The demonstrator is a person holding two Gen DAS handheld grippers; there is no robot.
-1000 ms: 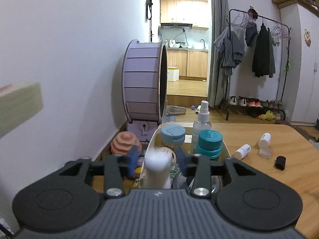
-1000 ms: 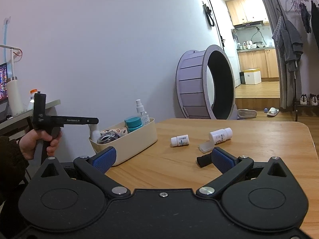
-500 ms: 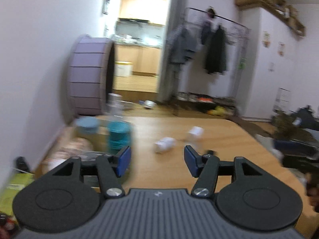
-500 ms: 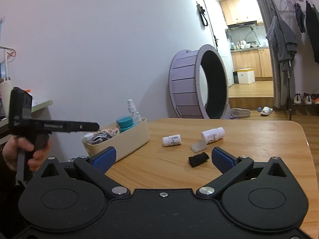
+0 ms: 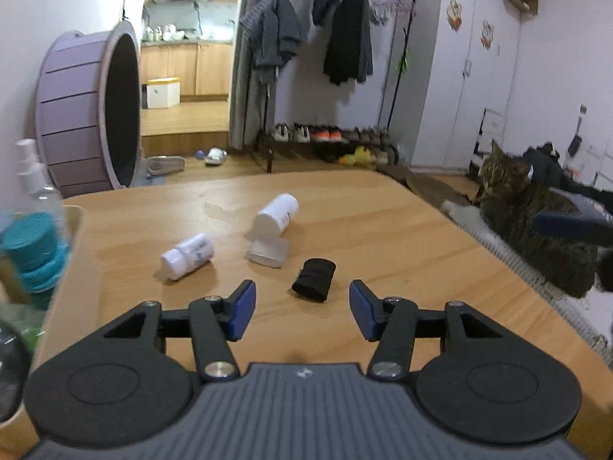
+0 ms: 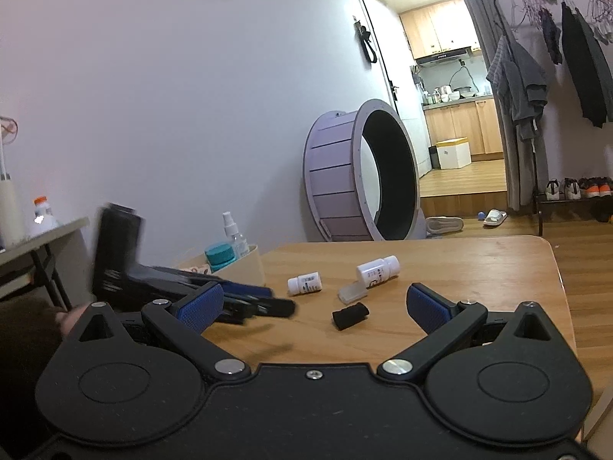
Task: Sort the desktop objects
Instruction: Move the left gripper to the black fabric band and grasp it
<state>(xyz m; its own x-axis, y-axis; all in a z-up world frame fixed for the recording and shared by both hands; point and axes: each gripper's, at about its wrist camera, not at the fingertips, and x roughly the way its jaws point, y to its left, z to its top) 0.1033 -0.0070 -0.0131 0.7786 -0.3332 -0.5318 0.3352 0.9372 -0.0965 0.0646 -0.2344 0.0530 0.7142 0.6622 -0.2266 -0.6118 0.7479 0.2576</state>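
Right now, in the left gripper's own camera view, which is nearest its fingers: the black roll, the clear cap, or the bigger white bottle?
1. Black roll, just ahead of the left gripper.
2. Clear cap, slightly left, behind the roll.
3. Bigger white bottle, lying just behind the cap.

Black roll (image 6: 350, 316) between open hand-held gripper (image 6: 314, 303) fingers

Dim, cool indoor light; the brightest glow comes from the kitchen doorway (image 6: 456, 88). Fisheye bends the edges. The left gripper (image 6: 264, 301) smears with motion blur.
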